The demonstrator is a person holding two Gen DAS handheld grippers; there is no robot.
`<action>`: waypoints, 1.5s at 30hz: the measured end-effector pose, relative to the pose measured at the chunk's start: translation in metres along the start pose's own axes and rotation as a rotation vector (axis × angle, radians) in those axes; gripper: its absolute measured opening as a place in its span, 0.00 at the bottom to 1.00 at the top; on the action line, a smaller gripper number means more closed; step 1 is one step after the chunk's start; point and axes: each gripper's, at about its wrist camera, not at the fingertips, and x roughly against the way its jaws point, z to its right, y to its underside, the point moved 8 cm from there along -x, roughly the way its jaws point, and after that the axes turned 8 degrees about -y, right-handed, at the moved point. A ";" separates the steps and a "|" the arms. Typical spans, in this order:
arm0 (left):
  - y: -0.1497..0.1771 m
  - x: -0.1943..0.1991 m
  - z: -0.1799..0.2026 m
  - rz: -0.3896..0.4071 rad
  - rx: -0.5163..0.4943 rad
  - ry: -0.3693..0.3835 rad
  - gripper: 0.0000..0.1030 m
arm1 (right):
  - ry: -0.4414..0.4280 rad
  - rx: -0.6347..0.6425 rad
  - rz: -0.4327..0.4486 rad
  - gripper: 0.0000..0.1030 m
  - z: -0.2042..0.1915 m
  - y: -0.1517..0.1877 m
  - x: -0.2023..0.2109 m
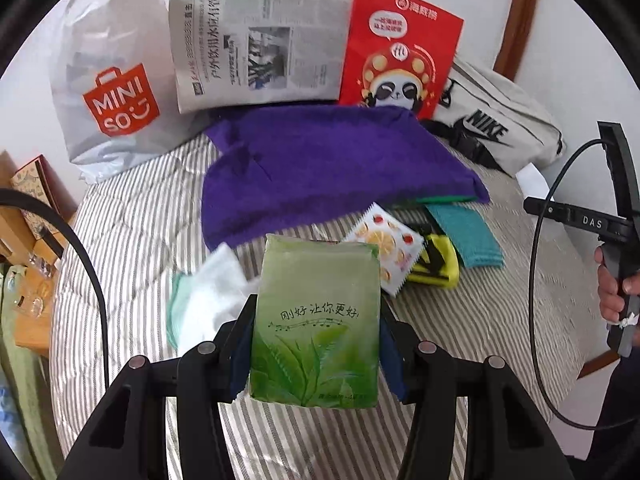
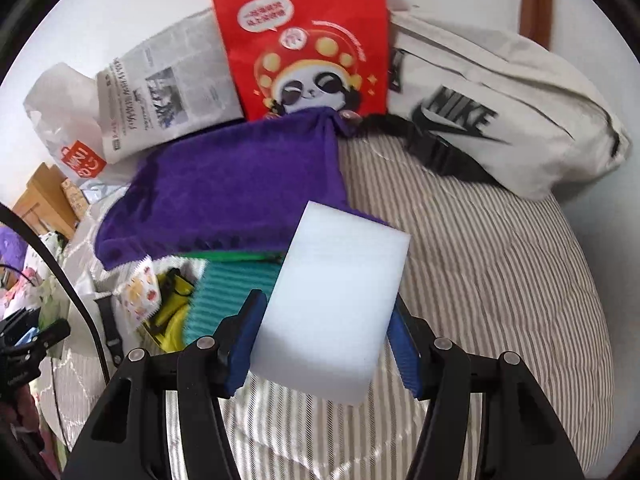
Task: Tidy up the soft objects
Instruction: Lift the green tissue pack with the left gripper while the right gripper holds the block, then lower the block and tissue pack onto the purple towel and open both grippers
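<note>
My left gripper is shut on a green tissue pack with a leaf print, held above the striped bed. My right gripper is shut on a white sponge block, its blue pads pressing both sides. On the bed lie a purple towel, a teal cloth, a yellow item, a fruit-print sachet and a white cloth.
Against the wall stand a white Miniso bag, a folded newspaper, a red panda paper bag and a white Nike pouch. A wooden nightstand is at left. A hand holds the other gripper at right.
</note>
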 end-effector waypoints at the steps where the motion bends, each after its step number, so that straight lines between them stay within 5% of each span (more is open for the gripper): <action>1: -0.004 0.000 -0.002 0.004 0.007 -0.005 0.50 | -0.006 0.008 -0.001 0.57 -0.003 -0.003 -0.001; 18: -0.093 -0.054 -0.041 0.029 0.122 -0.046 0.50 | -0.078 0.119 -0.046 0.57 -0.030 -0.081 -0.068; 30: -0.146 -0.117 -0.032 -0.019 0.103 -0.042 0.50 | -0.074 0.136 -0.122 0.57 -0.028 -0.122 -0.132; 45: -0.169 -0.193 -0.040 -0.134 0.105 -0.035 0.50 | 0.014 0.266 -0.222 0.57 -0.039 -0.142 -0.207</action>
